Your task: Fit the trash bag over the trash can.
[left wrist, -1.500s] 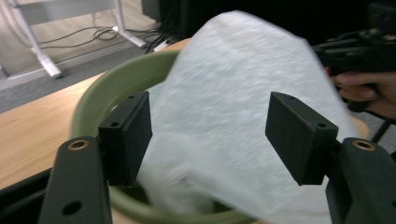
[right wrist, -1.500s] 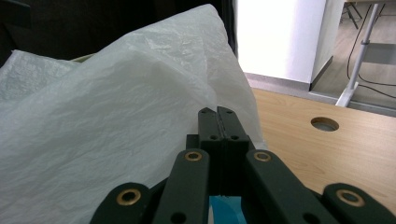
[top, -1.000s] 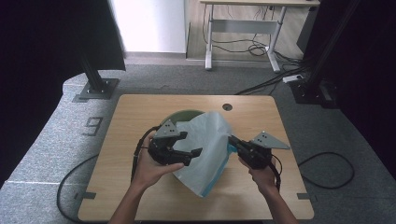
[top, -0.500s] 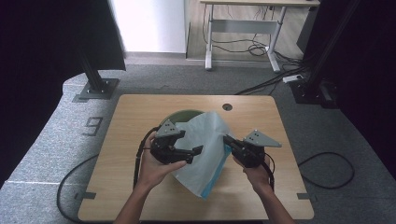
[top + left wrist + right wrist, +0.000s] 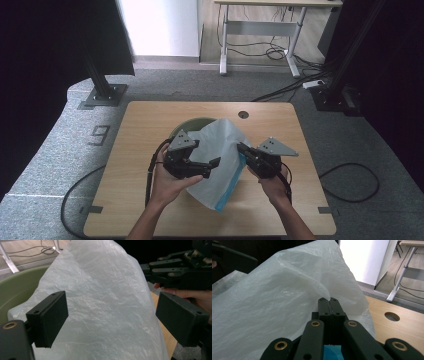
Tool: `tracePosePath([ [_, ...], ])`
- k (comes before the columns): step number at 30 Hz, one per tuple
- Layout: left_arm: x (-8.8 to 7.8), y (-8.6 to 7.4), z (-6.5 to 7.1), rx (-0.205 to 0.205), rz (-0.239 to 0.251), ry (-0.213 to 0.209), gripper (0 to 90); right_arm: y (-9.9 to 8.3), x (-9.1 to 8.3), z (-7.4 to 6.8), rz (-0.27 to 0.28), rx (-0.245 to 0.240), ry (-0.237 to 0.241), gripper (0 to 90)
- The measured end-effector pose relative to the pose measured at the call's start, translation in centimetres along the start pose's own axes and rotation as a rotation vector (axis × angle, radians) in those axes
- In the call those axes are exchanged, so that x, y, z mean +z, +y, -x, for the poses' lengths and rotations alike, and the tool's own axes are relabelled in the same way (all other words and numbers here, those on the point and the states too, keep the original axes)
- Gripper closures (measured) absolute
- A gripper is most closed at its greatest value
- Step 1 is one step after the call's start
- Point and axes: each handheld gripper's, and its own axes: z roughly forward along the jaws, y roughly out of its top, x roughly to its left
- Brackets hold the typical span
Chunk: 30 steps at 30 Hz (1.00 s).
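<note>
A translucent white plastic bag [image 5: 222, 150] with a blue edge is draped over a green bowl [image 5: 186, 125] in the middle of the wooden table [image 5: 145, 125]. My left gripper [image 5: 210, 168] sits at the bag's left side. Its jaws have just been opening and now stand wide apart. In the left gripper view the bag [image 5: 100, 302] bulges between the pads [image 5: 48, 317] without being pressed. My right gripper [image 5: 241, 148] is shut on the bag's right edge. In the right gripper view a fold of film [image 5: 322, 291] is pinched at the closed tips [image 5: 329, 300].
A round cable hole [image 5: 243, 114] lies in the table behind the bowl. Cables trail off both sides of the table onto the grey carpet. Black stands [image 5: 102, 92] flank the table, and a desk frame [image 5: 260, 35] stands farther back.
The left gripper's jaws have spread apart off the bag. The right gripper has kept its hold on the bag's edge and shifted slightly.
</note>
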Motion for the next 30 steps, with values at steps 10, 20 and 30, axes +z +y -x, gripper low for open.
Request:
tracePosePath([
  [10, 1.2, -0.4, -0.8, -0.032, -0.029, 0.016, 38.2, 0.3, 0.2, -0.3, -0.001, 0.0, 0.007, 88.5],
  [20, 1.4, 0.1, -2.6, -0.072, -0.006, -0.035, 81.9, 0.1, -0.2, 0.2, 0.04, 0.016, 0.017, 73.7],
  [30, 1.4, 0.2, -3.5, -0.089, 0.012, -0.029, 89.9, -1.4, -3.4, 0.7, 0.083, 0.038, 0.027, 61.1],
])
